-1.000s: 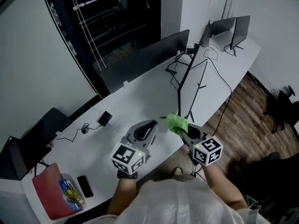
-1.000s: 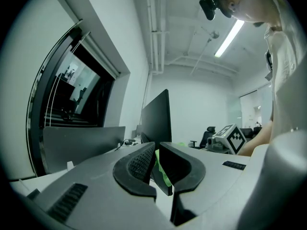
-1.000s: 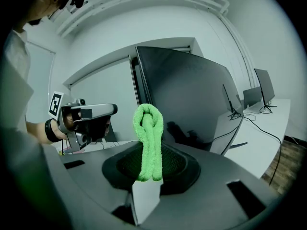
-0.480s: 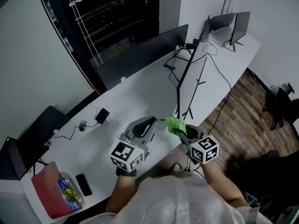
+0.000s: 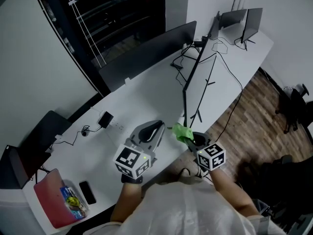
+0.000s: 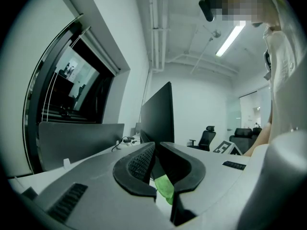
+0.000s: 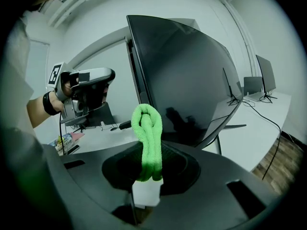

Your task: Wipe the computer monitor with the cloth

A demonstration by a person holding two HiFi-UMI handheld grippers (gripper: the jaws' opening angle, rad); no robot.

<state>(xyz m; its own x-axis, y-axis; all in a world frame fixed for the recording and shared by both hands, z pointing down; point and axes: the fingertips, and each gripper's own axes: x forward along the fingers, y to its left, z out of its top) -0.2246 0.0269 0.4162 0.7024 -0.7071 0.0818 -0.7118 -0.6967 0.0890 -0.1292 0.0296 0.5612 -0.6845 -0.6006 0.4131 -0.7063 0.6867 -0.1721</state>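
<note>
The computer monitor [image 5: 194,73] stands edge-on on the white desk [image 5: 146,94], a thin dark panel running away from me. In the right gripper view its dark screen [image 7: 189,80] fills the middle, close ahead. My right gripper [image 5: 189,137] is shut on a bright green cloth [image 5: 183,130], which stands up in a folded loop between the jaws [image 7: 147,133], just short of the monitor's near edge. My left gripper [image 5: 154,129] hovers over the desk's front edge, left of the cloth, jaws shut with nothing in them [image 6: 155,146]. The green cloth [image 6: 165,188] shows beyond them.
A second large dark monitor [image 5: 146,58] stands at the desk's back, with two more monitors [image 5: 242,21] at the far end and cables [image 5: 188,58] between. A power adapter [image 5: 104,118], a phone [image 5: 87,193] and a red folder [image 5: 49,202] lie to the left. Wood floor [image 5: 254,111] is on the right.
Both grippers have drifted only slightly. The right gripper with the cloth has edged a little left, still just short of the monitor's near edge.
</note>
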